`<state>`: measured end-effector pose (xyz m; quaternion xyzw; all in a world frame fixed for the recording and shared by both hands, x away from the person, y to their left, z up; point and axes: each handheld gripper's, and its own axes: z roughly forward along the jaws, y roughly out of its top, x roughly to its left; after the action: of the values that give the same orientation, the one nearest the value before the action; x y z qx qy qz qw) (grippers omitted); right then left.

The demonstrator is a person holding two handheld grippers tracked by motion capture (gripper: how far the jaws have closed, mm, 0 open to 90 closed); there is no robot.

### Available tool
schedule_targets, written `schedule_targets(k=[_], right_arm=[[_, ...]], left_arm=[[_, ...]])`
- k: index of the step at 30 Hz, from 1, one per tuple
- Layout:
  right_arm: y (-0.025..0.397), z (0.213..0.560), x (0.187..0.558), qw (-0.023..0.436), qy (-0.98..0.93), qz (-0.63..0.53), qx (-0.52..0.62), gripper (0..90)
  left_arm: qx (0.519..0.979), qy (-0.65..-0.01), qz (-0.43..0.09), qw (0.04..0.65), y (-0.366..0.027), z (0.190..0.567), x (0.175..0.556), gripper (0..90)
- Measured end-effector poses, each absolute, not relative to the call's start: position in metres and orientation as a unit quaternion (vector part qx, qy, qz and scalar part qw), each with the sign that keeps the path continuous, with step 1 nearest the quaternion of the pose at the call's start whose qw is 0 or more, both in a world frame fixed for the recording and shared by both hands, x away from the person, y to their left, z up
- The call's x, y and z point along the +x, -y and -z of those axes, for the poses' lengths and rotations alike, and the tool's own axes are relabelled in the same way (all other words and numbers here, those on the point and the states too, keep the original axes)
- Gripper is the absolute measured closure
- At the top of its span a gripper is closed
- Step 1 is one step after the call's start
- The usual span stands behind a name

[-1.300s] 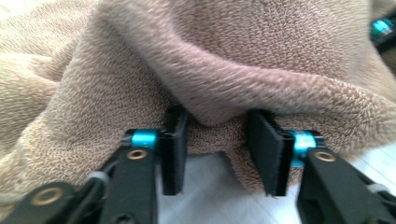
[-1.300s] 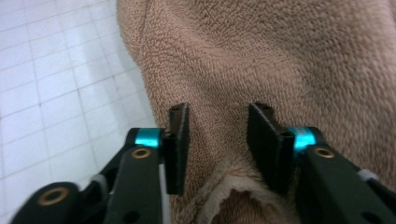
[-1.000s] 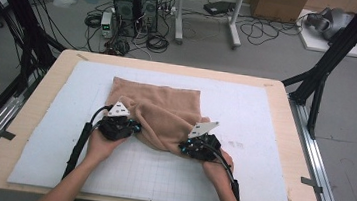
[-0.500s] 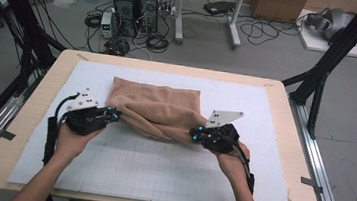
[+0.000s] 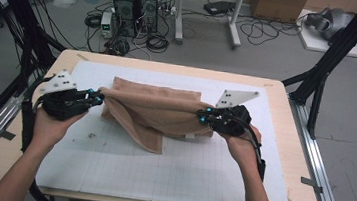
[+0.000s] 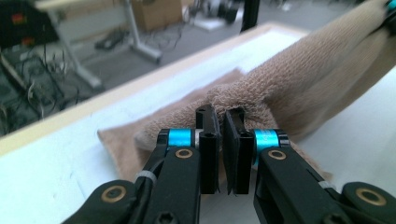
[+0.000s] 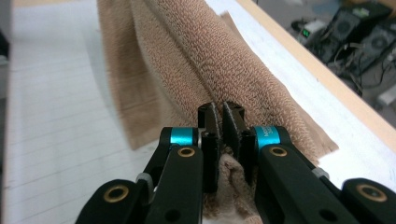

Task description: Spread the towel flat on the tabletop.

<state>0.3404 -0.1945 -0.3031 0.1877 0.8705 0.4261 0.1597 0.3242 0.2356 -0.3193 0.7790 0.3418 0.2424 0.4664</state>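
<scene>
Left hand-held gripper & right hand-held gripper each clamped on a towel edge, stretched betw. them, slack sagging onto bench. Keep tension even, lift both level before folding.

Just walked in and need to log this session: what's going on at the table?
A person is handling a tan towel with two hand-held grippers. The left gripper is shut on one end of it and the right gripper on the other, so its top edge stretches between them above the white mat. The middle sags, a loose flap hangs toward the mat, and the far part lies on the mat.
</scene>
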Motion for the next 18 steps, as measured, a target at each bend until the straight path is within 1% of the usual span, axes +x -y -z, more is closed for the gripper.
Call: schedule_targets(k=[2, 6, 7, 10, 12, 14, 16, 18], right_arm=[[0.191, 0.313, 0.354, 0.158, -0.879, -0.403, 0.2, 85.4], [0.187, 0.346, 0.384, 0.124, -0.887, -0.375, 0.24, 85.2], [0.186, 0.356, 0.39, 0.116, -0.887, -0.371, 0.248, 85.2], [0.186, 0.382, 0.403, 0.094, -0.887, -0.359, 0.274, 85.0], [0.187, 0.397, 0.408, 0.083, -0.886, -0.356, 0.285, 84.8], [0.188, 0.406, 0.41, 0.071, -0.882, -0.359, 0.297, 84.0], [0.189, 0.408, 0.41, 0.073, -0.879, -0.366, 0.298, 80.5], [0.192, 0.401, 0.407, 0.078, -0.873, -0.38, 0.296, 75.8]], left_arm=[[0.792, -0.354, -0.226, 0.443, -0.232, 0.337, 0.341, 84.9], [0.807, -0.388, -0.189, 0.403, -0.225, 0.376, 0.37, 84.7], [0.809, -0.394, -0.177, 0.399, -0.223, 0.385, 0.375, 84.6], [0.82, -0.403, -0.16, 0.374, -0.218, 0.404, 0.386, 84.2], [0.825, -0.402, -0.157, 0.364, -0.214, 0.41, 0.39, 83.4], [0.824, -0.401, -0.159, 0.367, -0.213, 0.409, 0.389, 81.1], [0.821, -0.401, -0.158, 0.375, -0.215, 0.405, 0.386, 75.6], [0.813, -0.404, -0.157, 0.388, -0.221, 0.397, 0.381, 69.1]])
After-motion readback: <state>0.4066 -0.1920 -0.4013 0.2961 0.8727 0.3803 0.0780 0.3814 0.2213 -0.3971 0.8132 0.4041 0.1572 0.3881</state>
